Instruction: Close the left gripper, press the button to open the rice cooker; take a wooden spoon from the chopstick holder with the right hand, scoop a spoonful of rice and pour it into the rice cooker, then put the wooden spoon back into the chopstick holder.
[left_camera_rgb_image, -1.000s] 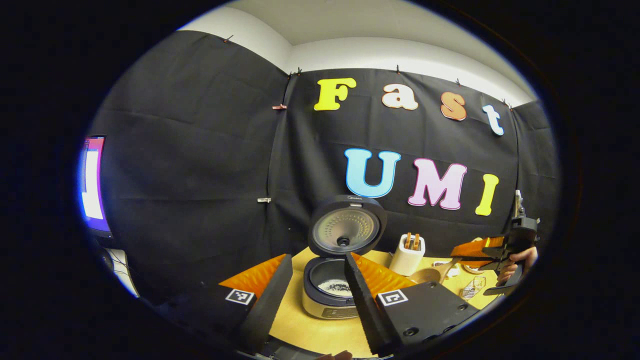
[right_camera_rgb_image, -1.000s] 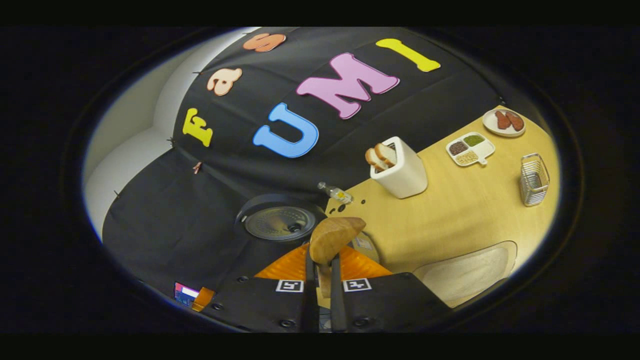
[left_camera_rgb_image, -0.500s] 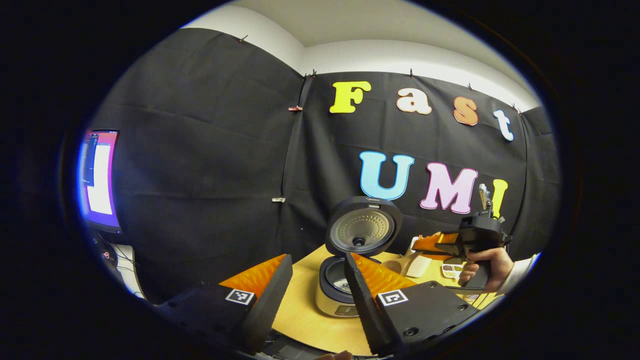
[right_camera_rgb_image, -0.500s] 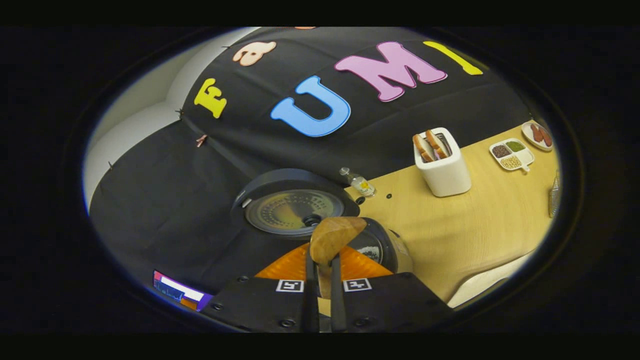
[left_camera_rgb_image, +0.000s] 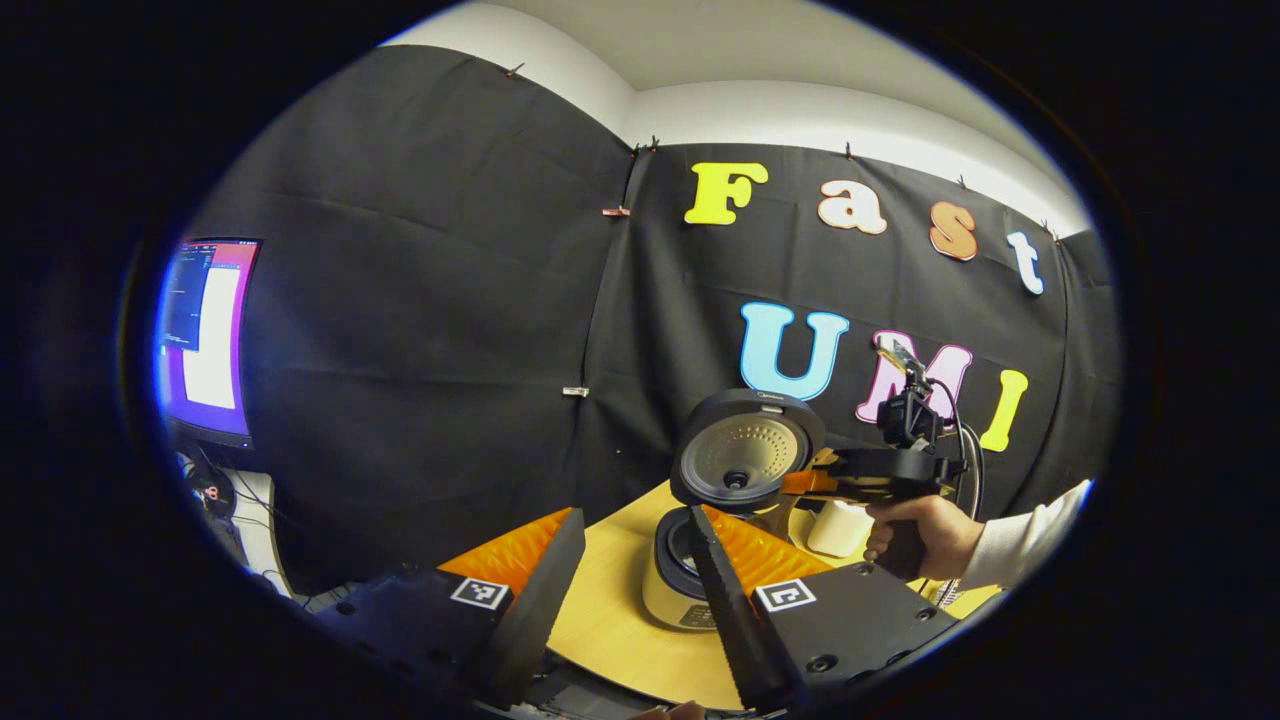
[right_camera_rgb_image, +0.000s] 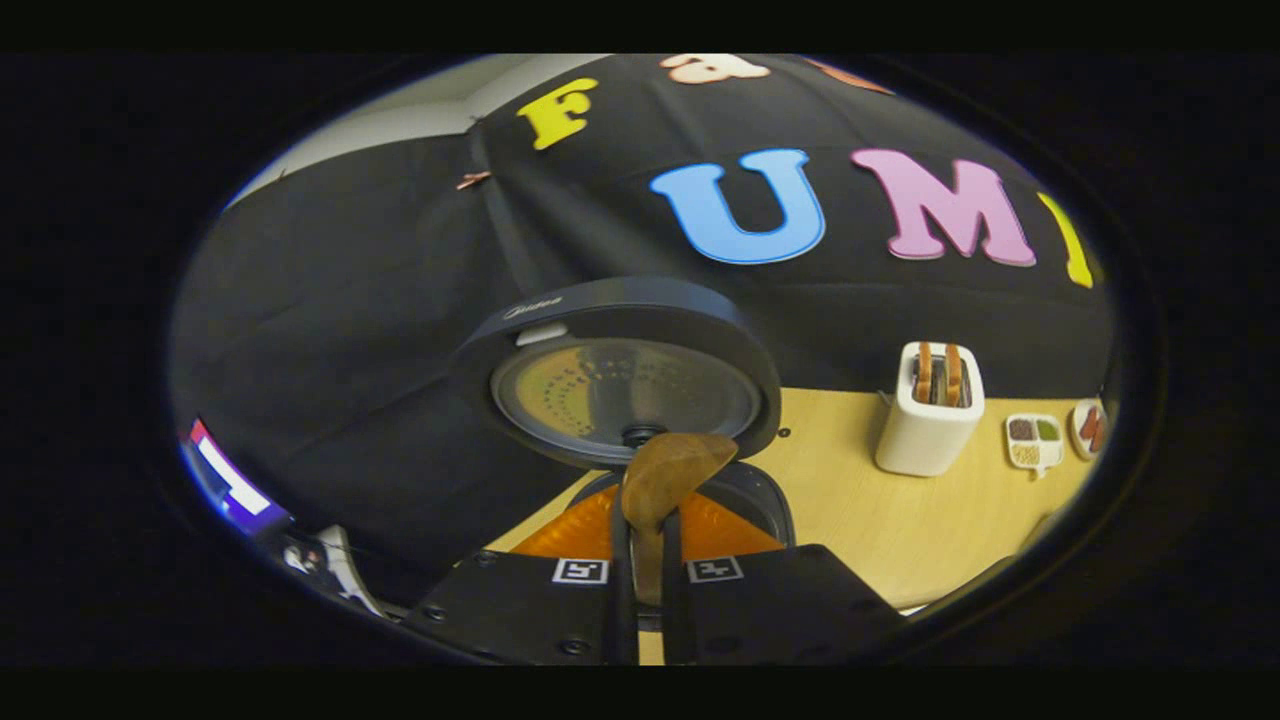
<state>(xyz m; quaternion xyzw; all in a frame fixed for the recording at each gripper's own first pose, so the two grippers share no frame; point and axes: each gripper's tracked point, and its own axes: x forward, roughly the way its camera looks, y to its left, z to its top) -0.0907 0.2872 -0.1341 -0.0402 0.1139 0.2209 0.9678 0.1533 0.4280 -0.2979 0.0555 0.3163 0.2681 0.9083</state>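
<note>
Wooden spoon (right_camera_rgb_image: 665, 475): bowl shown forward of the right gripper (right_camera_rgb_image: 646, 545), the handle pinched between both fingers, which are pressed close on it. The bowl is held over the front rim of the rice cooker (right_camera_rgb_image: 620, 385), just below the raised lid; whether rice is carried in it cannot be told, since only the underside is presented.

Rice cooker (left_camera_rgb_image: 715, 520): recorded on the pale wooden table (left_camera_rgb_image: 610, 620), lid stood open, the inner pot partly hidden behind a finger of the left gripper (left_camera_rgb_image: 630, 565).

Left gripper: fingers spread apart, nothing held, kept back from the cooker.

Right gripper (left_camera_rgb_image: 815, 483), as seen from the left gripper view: held by a hand (left_camera_rgb_image: 915, 530) in a white sleeve, its tip brought up to the open lid.

Step in hand: judged to be the carrying of the spoonful to the pot, with pouring about to follow. The next move calls for the bowl to be brought squarely over the pot opening and the wrist rolled so that the contents fall inside, clear of the lid.

Change since one second ago: the right gripper is brought from well to the side, near the toaster (right_camera_rgb_image: 932, 408), up to the cooker; the lid now looms large in the right gripper view. The left gripper's spread is unchanged.
</note>
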